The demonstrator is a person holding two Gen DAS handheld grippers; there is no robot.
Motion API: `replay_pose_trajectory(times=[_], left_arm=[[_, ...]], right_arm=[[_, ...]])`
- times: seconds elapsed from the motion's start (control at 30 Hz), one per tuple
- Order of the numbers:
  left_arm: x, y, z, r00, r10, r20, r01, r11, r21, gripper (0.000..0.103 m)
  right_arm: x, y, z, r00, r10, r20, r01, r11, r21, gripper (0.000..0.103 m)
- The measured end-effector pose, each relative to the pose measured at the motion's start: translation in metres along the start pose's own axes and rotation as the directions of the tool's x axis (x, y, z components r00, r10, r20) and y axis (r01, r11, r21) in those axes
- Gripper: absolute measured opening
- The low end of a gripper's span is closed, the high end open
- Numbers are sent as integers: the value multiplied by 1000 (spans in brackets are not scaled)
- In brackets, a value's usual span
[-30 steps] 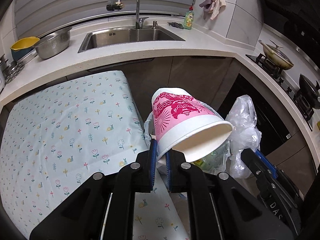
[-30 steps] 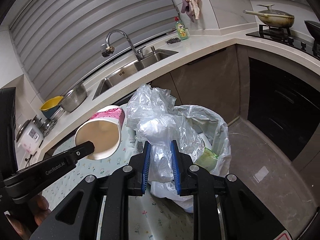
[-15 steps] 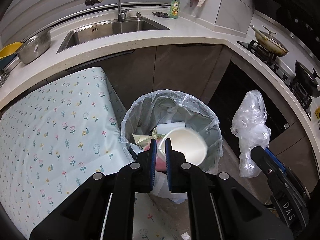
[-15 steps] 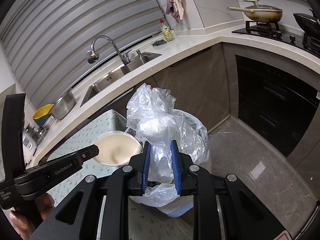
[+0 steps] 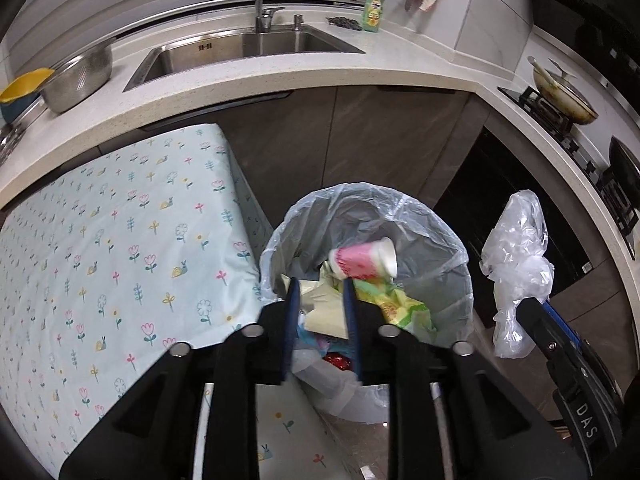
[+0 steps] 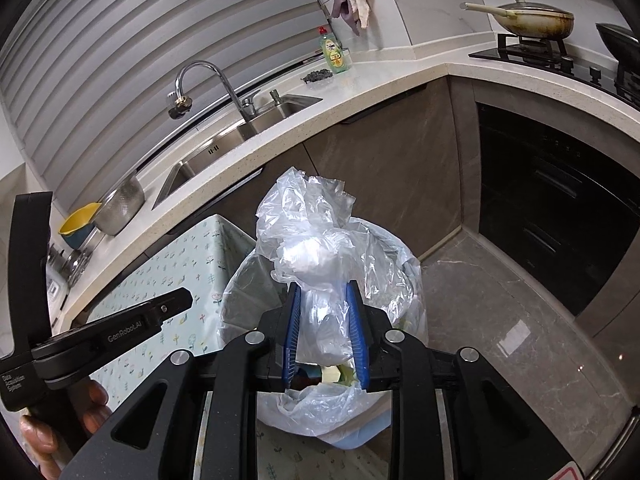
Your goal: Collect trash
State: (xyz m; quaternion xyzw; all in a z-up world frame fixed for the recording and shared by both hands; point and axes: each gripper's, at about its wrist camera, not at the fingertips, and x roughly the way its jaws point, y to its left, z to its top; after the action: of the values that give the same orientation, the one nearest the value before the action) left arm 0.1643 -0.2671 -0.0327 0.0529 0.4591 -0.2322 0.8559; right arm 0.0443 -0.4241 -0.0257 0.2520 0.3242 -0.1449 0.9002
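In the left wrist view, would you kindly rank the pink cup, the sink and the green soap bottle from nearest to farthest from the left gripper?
From the left gripper:
1. Pink cup, just ahead, in the bin.
2. Sink, across the counter.
3. Soap bottle, behind the sink, by the wall.

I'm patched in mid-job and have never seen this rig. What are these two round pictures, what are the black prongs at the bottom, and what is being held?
No robot arm here: a person carries a two-finger gripper in each hand, and each has a fisheye camera looking along its fingers. The left wrist view shows the left gripper open and empty above the lined trash bin; a pink paper cup lies inside on other wrappers. The flowered tablecloth is beside the bin. The right wrist view shows the right gripper clamped on a crumpled clear plastic bag, held over the same bin. The sink and stove are just background.
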Motion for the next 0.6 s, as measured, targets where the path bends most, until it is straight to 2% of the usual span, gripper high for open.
replay_pose_trajectory(times=[0.07,0.1,0.2,0.43,0.5,0.6], left_arm=[[-3,7,-1,1000,14,12,-14,1000,-21,43],[-4,11,-2,1000,24,20,-24,999,-28,50],[-10,21,-3,998,50,37,-49,998,-43,64],[-22,38,-7,996,79,52,-75,995,-63,67],[-27,40,-10,994,90,59,-87,994,-61,74],[-36,41,-15,991,110,77,-106,993,-51,78]], right_arm=[[4,6,1,1000,6,-1,-6,1000,-12,29],[5,8,2,1000,9,3,-9,1000,-16,39],[4,17,4,1000,13,26,-12,1000,-23,57],[-1,34,4,999,29,24,-27,999,-47,58],[-5,38,1,999,28,25,-27,998,-59,62],[-13,43,-1,999,17,27,-15,995,-96,69]])
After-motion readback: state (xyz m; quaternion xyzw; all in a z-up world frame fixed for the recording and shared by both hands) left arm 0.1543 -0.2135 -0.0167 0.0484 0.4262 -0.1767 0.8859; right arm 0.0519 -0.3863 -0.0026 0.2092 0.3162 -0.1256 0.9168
